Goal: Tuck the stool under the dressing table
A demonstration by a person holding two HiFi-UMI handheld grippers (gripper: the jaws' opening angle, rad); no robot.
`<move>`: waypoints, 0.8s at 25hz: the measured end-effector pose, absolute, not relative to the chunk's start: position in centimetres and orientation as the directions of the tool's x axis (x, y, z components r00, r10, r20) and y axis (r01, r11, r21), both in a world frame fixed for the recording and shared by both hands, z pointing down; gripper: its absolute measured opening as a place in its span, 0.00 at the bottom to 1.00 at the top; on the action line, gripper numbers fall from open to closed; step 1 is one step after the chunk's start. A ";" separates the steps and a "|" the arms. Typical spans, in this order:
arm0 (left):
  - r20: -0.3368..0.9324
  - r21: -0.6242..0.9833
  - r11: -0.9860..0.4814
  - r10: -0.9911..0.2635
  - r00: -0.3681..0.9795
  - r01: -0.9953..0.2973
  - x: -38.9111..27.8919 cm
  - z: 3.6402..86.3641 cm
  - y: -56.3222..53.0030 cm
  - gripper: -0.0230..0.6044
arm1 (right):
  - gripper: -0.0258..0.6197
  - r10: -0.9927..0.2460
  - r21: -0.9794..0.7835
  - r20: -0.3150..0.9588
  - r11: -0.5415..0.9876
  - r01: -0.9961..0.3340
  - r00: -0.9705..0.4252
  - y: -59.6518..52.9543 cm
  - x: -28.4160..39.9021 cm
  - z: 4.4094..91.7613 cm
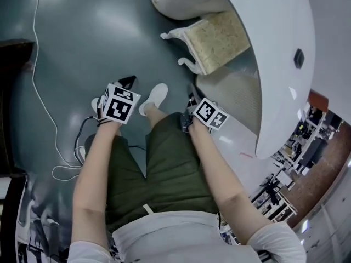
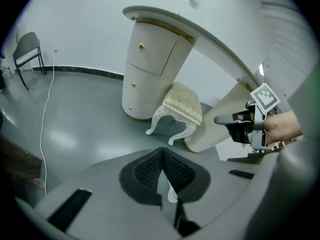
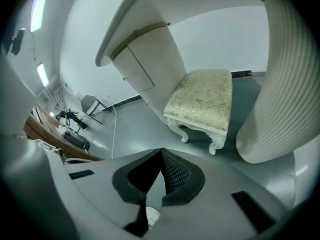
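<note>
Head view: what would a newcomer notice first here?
The cream cushioned stool with carved white legs stands at the top, tucked partly under the curved white dressing table. Below it, a person in green shorts holds the left gripper and right gripper, both shut and empty, each bearing a black-and-white marker cube.

White cable [image 2: 47, 99] on grey floor [image 2: 85, 116], chair [image 2: 27, 51] by wall [image 2: 85, 24]

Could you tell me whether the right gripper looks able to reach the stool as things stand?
Probably yes: only bare floor lies between the right gripper and the stool, whose front edge faces it between the table's pedestals. Its jaws are shut and empty, so they would need opening.
</note>
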State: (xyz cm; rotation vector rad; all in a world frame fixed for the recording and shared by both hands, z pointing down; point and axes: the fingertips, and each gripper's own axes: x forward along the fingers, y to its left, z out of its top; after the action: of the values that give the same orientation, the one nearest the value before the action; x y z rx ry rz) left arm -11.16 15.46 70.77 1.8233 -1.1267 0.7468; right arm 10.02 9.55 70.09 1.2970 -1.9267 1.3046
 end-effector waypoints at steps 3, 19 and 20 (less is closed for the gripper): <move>0.791 0.328 -0.231 -0.462 0.400 -0.916 -13.2 67.1 16.2 0.04 | 0.05 -0.449 -0.485 0.740 0.158 -0.860 -0.500 10.7 6.5 66.3; 0.523 0.320 -0.203 -0.776 0.352 -0.925 -26.9 43.3 21.0 0.04 | 0.05 -0.381 -0.585 0.485 0.528 -0.616 -0.787 16.9 -10.5 43.9; 0.505 0.322 -0.208 -0.787 0.354 -0.924 -27.4 41.8 21.6 0.04 | 0.05 -0.369 -0.580 0.469 0.556 -0.595 -0.802 17.5 -11.5 42.4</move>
State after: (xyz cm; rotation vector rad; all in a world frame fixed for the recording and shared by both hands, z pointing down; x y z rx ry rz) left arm -27.44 21.58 41.75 2.0468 -1.4820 0.3089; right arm -11.51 17.47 42.41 0.7975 -2.5009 1.0956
